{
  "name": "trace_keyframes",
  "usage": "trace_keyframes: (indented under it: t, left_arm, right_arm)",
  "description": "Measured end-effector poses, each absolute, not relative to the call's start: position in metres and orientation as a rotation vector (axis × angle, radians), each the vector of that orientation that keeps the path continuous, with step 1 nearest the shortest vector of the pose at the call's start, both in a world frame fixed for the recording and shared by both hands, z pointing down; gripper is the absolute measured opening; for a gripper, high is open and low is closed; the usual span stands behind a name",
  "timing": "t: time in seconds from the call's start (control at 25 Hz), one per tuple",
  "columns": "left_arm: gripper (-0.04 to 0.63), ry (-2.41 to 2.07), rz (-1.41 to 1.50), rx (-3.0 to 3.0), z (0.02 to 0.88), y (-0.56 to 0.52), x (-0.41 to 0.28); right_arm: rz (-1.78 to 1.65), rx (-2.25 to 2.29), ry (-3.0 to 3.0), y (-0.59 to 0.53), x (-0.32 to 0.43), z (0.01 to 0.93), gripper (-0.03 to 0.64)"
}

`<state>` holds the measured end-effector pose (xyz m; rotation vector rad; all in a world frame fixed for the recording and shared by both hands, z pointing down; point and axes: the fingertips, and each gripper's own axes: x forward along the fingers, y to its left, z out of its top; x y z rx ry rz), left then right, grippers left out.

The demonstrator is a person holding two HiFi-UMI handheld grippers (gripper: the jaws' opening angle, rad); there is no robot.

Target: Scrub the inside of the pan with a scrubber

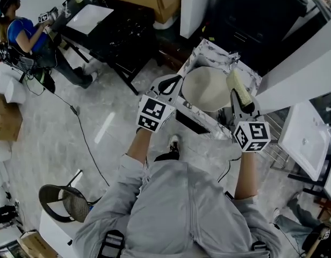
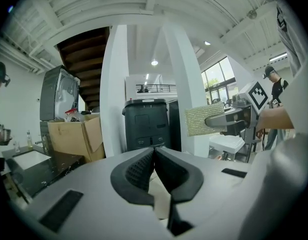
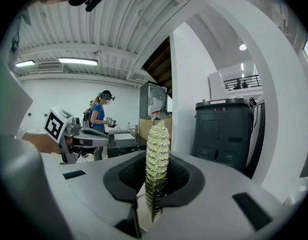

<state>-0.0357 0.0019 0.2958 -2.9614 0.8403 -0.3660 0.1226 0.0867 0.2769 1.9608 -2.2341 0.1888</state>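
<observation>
Because the right gripper (image 3: 155, 160) has its jaws clamped on the scrubber (image 3: 157, 136), the tool is already in hand. The right gripper view shows the scrubber edge-on at frame centre: a thin, coarse, yellow-green pad standing up between the pads. The jaws hold it near one end, and most of its length projects beyond them. Expect it to be light and soft. It will probably bend under pressure, so grip close to the working end if you need more force.

The left gripper (image 2: 154, 151) has its jaws closed together with nothing between them.

In the head view, the pan (image 1: 206, 87) sits at centre right of the frame, a pale round vessel with its open side up. The scrubber lies over its right rim, and the left gripper is just beside its left rim. You cannot tell from that view whether the scrubber touches the pan. No handle can be made out. The pan is likely rigid and smooth, and it may slide or turn under scrubbing. If you need to steady it, take hold at the left rim.

The pan rests on a small marbled counter (image 1: 215, 51). Around it:
- Pale tiled floor (image 1: 63, 138), with a cable (image 1: 82, 128) trailing across the left half.
- A black table (image 1: 117, 36) at upper centre left.
- A second person (image 1: 23, 34) in a blue top at upper left.
- A chair (image 1: 66, 200) at lower left.
</observation>
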Motion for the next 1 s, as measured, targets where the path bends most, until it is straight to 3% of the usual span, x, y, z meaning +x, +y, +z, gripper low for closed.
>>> trace_keyframes:
  t: [0.48, 1.0]
  left_arm:
    - [0.023, 0.783, -0.420, -2.998, 0.331, -0.077, -0.019]
    - [0.023, 0.835, -0.541, -3.023, 0.381, -0.095, 0.013]
  right_arm:
    - [0.273, 1.956, -2.170, 0.009, 0.127, 0.317, 0.083]
    - [0.487, 1.827, -2.143, -0.021, 0.155, 0.398, 0.083]
